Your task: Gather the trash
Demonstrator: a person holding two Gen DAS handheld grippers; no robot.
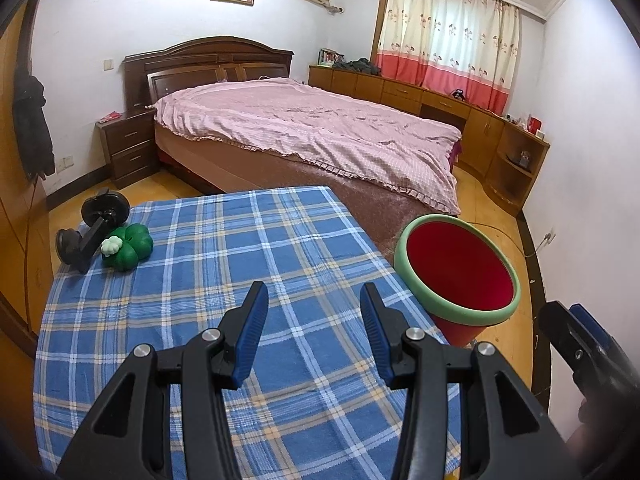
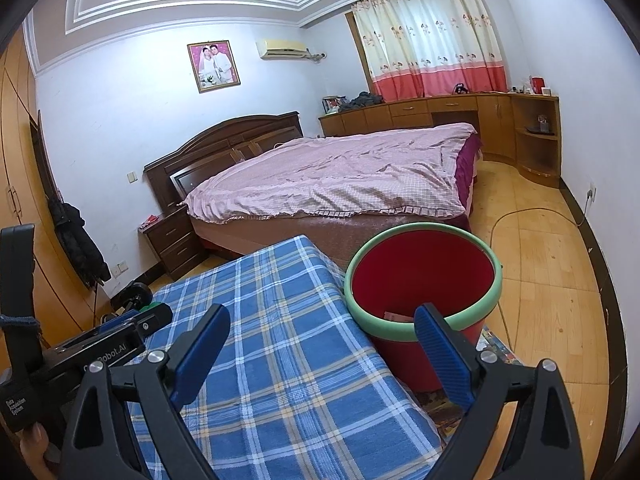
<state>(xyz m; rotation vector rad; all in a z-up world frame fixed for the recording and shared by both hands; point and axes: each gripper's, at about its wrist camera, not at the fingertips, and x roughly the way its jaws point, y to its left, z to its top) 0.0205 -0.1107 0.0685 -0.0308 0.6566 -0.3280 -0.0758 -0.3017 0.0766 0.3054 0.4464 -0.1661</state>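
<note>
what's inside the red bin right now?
In the right wrist view, the red bin shows one small pale scrap lying at the bottom near its front wall. The front rim and the right gripper hide the rest of the floor.

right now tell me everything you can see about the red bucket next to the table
The red bucket is a round, plastic-looking pail with a pale green rim and tapered red walls. It stands upright on the wooden floor beside the checked table, near the bed's foot. Its mouth is open with no lid. The right wrist view shows a small scrap of something inside at the bottom. Neither gripper touches it.
</note>
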